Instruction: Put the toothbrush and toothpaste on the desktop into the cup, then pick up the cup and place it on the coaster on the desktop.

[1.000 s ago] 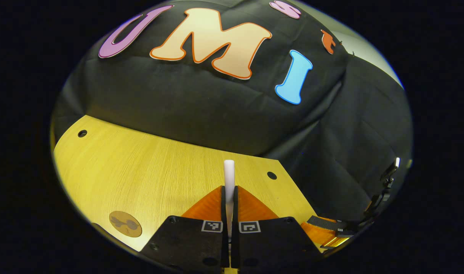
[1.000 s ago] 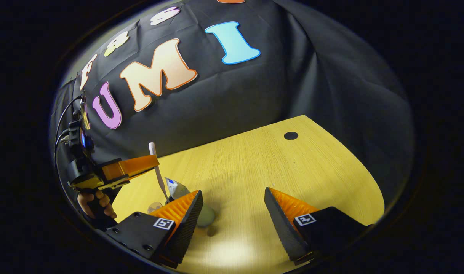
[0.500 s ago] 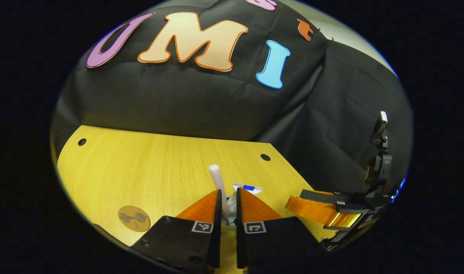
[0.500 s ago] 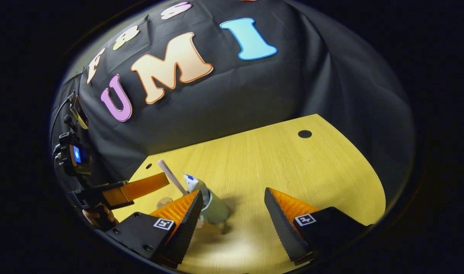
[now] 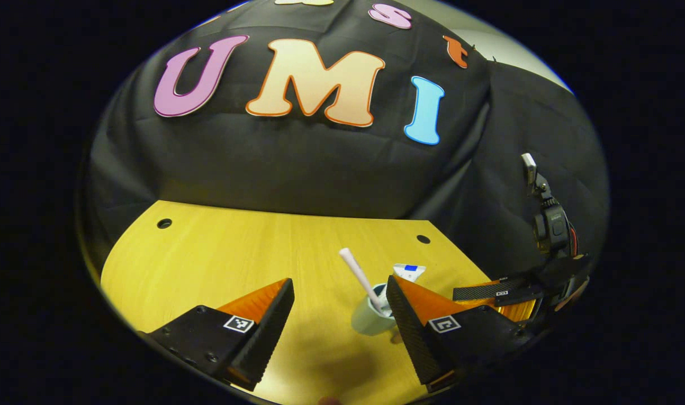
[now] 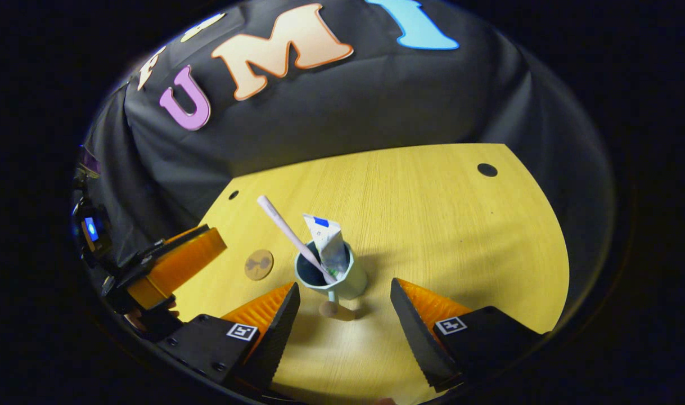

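Note:
A pale green cup (image 6: 342, 281) stands upright on the wooden desktop (image 6: 432, 225). In it lean a white toothbrush (image 6: 289, 230) and a white toothpaste tube (image 6: 327, 244) with a blue mark. A round brown coaster (image 6: 258, 264) lies just left of the cup. My right gripper (image 6: 344, 284) is open, and the cup sits just ahead of its fingertips. In the left gripper view, the cup (image 5: 368, 320) with the toothbrush (image 5: 360, 278) and the toothpaste tube (image 5: 408, 271) stands against the inner side of the right finger of my open left gripper (image 5: 339, 281). Both grippers are empty.
The right gripper (image 5: 489, 292) shows beyond the cup in the left gripper view. The left gripper (image 6: 174, 264) hovers left of the coaster in the right gripper view. Small dark holes (image 6: 487, 169) mark the desktop's far corners. Black cloth walls close the back.
My left gripper has opened and let go of the toothbrush, which now leans in the cup. It has drawn back. The right gripper has swung round to face the cup.

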A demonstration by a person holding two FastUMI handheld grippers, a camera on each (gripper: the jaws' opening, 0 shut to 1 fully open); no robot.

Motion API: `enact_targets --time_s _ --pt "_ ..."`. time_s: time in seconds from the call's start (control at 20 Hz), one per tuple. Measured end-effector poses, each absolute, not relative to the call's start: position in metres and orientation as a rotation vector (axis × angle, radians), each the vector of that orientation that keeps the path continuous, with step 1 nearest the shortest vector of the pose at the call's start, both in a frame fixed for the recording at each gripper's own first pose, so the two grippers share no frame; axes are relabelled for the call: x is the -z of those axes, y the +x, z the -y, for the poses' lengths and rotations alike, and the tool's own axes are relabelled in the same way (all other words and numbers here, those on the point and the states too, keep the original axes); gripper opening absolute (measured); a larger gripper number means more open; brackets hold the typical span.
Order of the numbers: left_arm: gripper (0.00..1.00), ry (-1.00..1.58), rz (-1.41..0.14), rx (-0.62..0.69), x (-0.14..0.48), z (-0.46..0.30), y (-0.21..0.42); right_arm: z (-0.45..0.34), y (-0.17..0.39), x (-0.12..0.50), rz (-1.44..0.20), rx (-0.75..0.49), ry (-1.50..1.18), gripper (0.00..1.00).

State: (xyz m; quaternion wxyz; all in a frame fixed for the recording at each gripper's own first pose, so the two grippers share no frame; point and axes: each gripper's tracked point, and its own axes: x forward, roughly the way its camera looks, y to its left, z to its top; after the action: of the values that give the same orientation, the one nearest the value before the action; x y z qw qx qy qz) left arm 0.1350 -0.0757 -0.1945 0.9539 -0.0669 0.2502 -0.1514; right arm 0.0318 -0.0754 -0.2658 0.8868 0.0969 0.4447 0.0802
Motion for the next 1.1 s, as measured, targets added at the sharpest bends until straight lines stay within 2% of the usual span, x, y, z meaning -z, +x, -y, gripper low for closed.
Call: enact_targets --time_s 0.4,0.45,0.5,0.55,0.6,0.65,0.7,0.75,0.8,0.85,0.9,1.0,1.05,1.1 --pt "0.95 -0.073 -0.465 0.18 0.186 -0.003 0.118 0.059 0.027 0.32 -1.16 -0.165 0.047 0.98" --pt "0.95 -0.071 -0.464 0.166 0.186 -0.011 0.116 0.058 0.027 0.326 -1.182 -0.166 0.032 0.94" --pt "0.95 -0.067 -0.463 0.152 0.185 -0.019 0.114 0.058 0.026 0.332 -1.206 -0.163 0.017 0.98" --pt "0.95 -0.063 -0.462 0.137 0.185 -0.028 0.111 0.056 0.027 0.338 -1.224 -0.166 0.003 0.98" --pt "0.95 -0.06 -0.462 0.123 0.186 -0.036 0.108 0.056 0.026 0.343 -1.243 -0.171 -0.01 0.94" --pt "0.95 -0.057 -0.464 0.109 0.186 -0.043 0.105 0.053 0.027 0.345 -1.257 -0.182 -0.019 0.98" --pt "0.95 -0.056 -0.465 0.098 0.187 -0.049 0.103 0.051 0.028 0.349 -1.274 -0.19 -0.027 0.92" --pt "0.96 -0.056 -0.466 0.08 0.188 -0.058 0.099 0.049 0.03 0.354 -1.285 -0.197 -0.045 0.96" --pt "0.95 -0.054 -0.468 0.066 0.189 -0.065 0.096 0.047 0.032 0.356 -1.288 -0.203 -0.061 0.96" --pt "0.96 -0.054 -0.47 0.053 0.189 -0.072 0.093 0.045 0.033 0.359 -1.291 -0.207 -0.076 0.85" --pt "0.96 -0.054 -0.472 0.042 0.19 -0.077 0.089 0.044 0.034 0.362 -1.299 -0.207 -0.087 0.89" --pt "0.96 -0.056 -0.476 0.024 0.19 -0.085 0.086 0.043 0.035 0.366 -1.309 -0.206 -0.108 0.74" --pt "0.95 -0.057 -0.477 0.019 0.19 -0.088 0.083 0.044 0.035 0.369 -1.314 -0.207 -0.125 0.73" --pt "0.95 -0.056 -0.477 0.013 0.19 -0.091 0.082 0.047 0.035 0.368 -1.32 -0.206 -0.148 0.78"
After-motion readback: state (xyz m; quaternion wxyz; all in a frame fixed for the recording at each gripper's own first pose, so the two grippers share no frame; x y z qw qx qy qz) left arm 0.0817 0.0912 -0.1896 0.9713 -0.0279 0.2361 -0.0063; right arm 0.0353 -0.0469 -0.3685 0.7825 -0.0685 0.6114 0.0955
